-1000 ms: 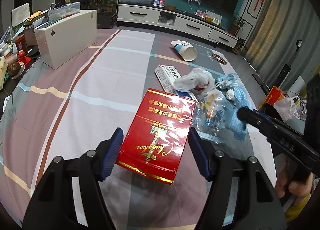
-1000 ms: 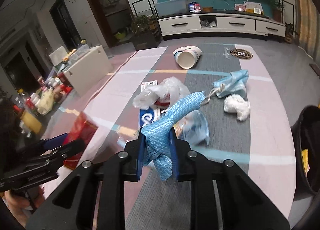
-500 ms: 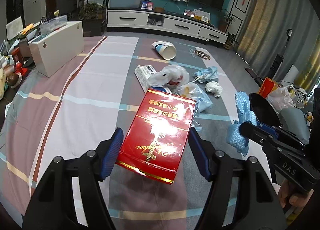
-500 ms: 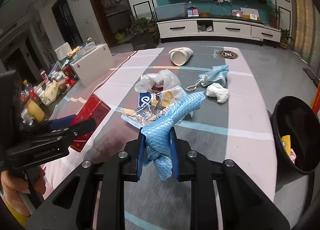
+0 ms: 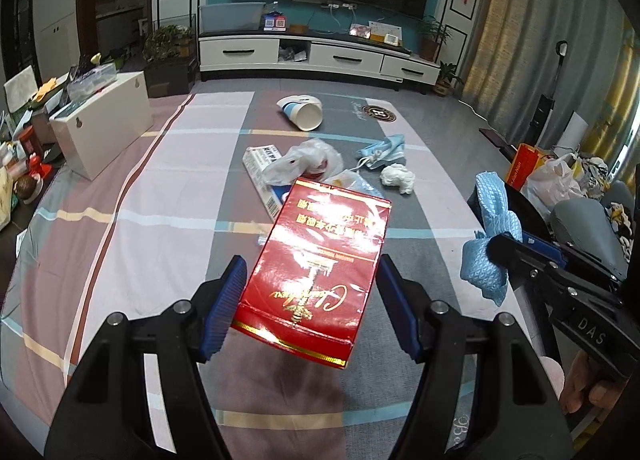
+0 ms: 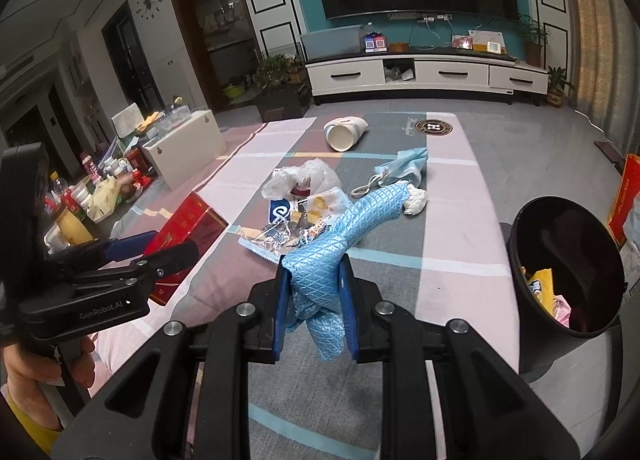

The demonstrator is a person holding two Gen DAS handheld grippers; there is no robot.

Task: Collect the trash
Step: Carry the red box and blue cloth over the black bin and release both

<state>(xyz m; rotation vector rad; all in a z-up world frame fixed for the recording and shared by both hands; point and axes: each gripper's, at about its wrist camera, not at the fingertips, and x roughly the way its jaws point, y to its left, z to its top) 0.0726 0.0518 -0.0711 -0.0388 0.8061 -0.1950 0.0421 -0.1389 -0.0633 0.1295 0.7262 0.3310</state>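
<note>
My left gripper (image 5: pixel 310 300) is shut on a red box (image 5: pixel 320 264) with gold print and holds it above the table. My right gripper (image 6: pixel 314 300) is shut on a crumpled blue cloth (image 6: pixel 344 236), lifted over the table near the right edge; it also shows in the left wrist view (image 5: pixel 490 232). A black trash bin (image 6: pixel 568 264) with some wrappers inside stands just off the table's right side. More trash lies mid-table: a clear plastic bag (image 5: pixel 308 160), a clear wrapper (image 6: pixel 296 224), a blue mask (image 5: pixel 384 150), a white tissue wad (image 5: pixel 396 178), a tipped paper cup (image 5: pixel 304 112).
A white box (image 5: pixel 100 128) stands at the table's left. Bottles and clutter (image 6: pixel 84 196) sit beyond the left edge. A white carton (image 5: pixel 262 168) lies under the plastic bag. An orange bag (image 5: pixel 524 164) and white plastic bags stand on the floor right.
Both grippers have pulled back and up from the trash pile with the box and the cloth still held. The right gripper has drifted toward the bin, which is now fully in view.
</note>
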